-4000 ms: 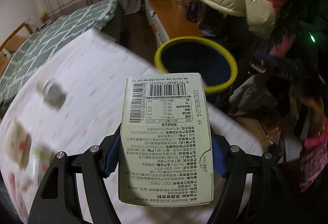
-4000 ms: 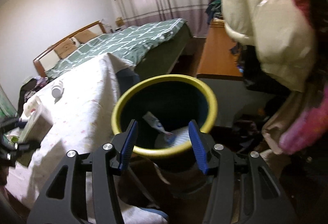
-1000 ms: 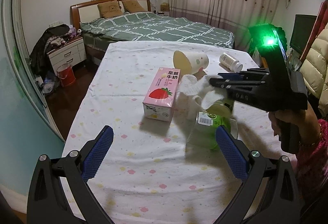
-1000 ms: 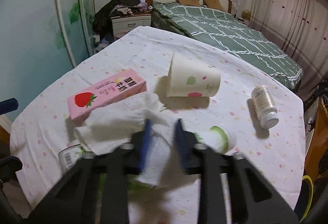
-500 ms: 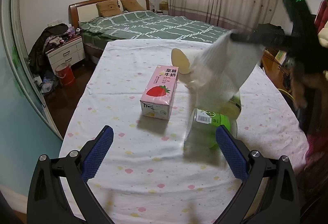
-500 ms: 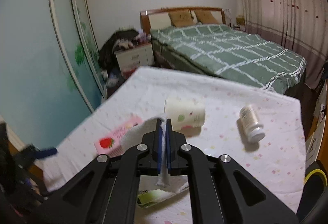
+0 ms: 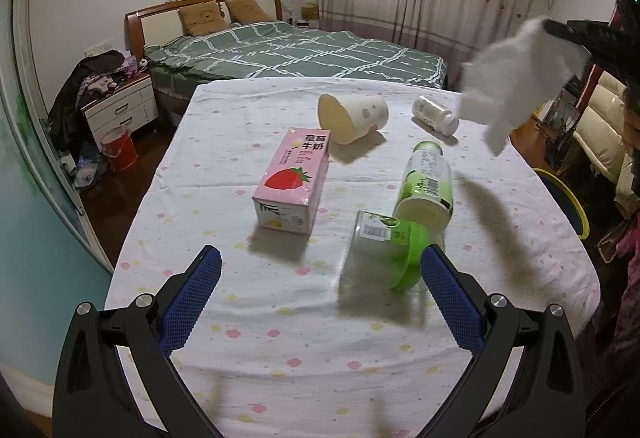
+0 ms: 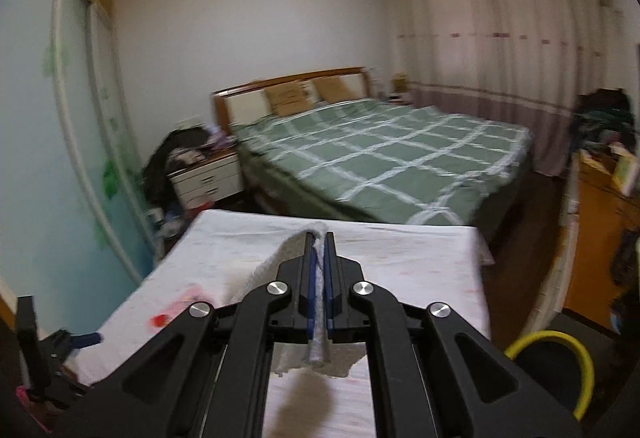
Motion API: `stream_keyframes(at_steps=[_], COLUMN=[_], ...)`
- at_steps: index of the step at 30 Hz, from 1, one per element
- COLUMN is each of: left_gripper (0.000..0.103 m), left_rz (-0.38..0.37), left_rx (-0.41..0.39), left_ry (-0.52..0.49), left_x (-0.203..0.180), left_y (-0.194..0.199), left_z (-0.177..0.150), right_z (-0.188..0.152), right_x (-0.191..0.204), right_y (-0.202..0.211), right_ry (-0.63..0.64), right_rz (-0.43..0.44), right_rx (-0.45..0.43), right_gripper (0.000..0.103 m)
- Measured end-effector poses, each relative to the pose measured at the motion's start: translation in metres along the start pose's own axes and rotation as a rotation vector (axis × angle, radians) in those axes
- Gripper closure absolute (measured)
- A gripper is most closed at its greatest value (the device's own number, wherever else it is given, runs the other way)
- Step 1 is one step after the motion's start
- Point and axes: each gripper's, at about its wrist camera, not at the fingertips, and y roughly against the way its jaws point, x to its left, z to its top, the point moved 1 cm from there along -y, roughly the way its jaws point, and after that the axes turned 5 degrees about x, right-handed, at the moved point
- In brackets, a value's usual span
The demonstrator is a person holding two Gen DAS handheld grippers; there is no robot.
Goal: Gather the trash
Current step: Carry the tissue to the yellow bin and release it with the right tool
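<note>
- My right tool [image 8: 319, 254] pinches the white tissue [image 7: 516, 73], held high above the tabletop [image 7: 280, 318] to carry binward.
- My left tool [image 7: 320, 290] hangs spread and empty, ready for the pink carton [image 7: 294, 181].

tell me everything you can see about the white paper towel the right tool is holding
The paper towel is a white, crumpled, textured sheet, soft and limp. The right tool is shut on one bunched edge, which shows as a thin strip between its blue pads. The rest hangs loose in the air above the table's right side, touching nothing else, and is blurred.
</note>
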Motion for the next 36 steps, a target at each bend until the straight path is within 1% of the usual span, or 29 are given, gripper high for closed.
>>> stream_keyframes(at_steps=[4,8,10,14,16,19,24,25,27,29,30,33,36], left_gripper=[0.005,0.005,0.005,0.005,0.005,0.005,0.005,0.005,0.005,0.005,0.005,0.005,0.005], left_rz=[-0.008,-0.015,-0.022,-0.027,-0.026,-0.024,-0.024,-0.025,-0.029,-0.031,-0.031,-0.034,-0.038], left_rx=[0.002,0.006,0.009,0.019,0.023,0.026,0.031,0.034,0.037,0.039,0.041,0.045,0.054], left_ry=[-0.014,-0.030,-0.037,-0.048,-0.056,-0.067,-0.084,-0.088,-0.094,-0.098,-0.100,-0.105,-0.104], left_x=[-0.008,-0.018,-0.023,-0.031,-0.035,-0.040,-0.048,-0.049,-0.052,-0.053,-0.054,-0.055,-0.054], left_y=[0.000,-0.003,-0.005,-0.009,-0.010,-0.011,-0.013,-0.014,-0.015,-0.016,-0.017,-0.019,-0.023], left_z=[0.001,0.003,0.004,0.006,0.007,0.009,0.011,0.011,0.012,0.012,0.011,0.011,0.010], right_z=[-0.007,-0.019,-0.028,-0.052,-0.068,-0.087,-0.110,-0.116,-0.123,-0.127,-0.131,-0.136,-0.138], right_x=[-0.050,-0.104,-0.132,-0.178,-0.201,-0.224,-0.248,-0.253,-0.259,-0.262,-0.263,-0.262,-0.255], right_y=[0.021,0.037,0.040,0.034,0.027,0.014,-0.005,-0.009,-0.010,-0.012,-0.012,-0.008,-0.003], right_ry=[-0.059,-0.115,-0.143,-0.192,-0.228,-0.269,-0.315,-0.322,-0.336,-0.351,-0.356,-0.363,-0.366], right_rz=[-0.116,-0.244,-0.311,-0.404,-0.429,-0.461,-0.494,-0.502,-0.512,-0.514,-0.512,-0.520,-0.501], right_rx=[-0.011,0.000,0.022,0.089,0.127,0.170,0.226,0.243,0.253,0.271,0.274,0.273,0.260], right_gripper=[0.099,0.099,0.099,0.099,0.099,0.099,0.098,0.096,0.085,0.062,0.059,0.059,0.058])
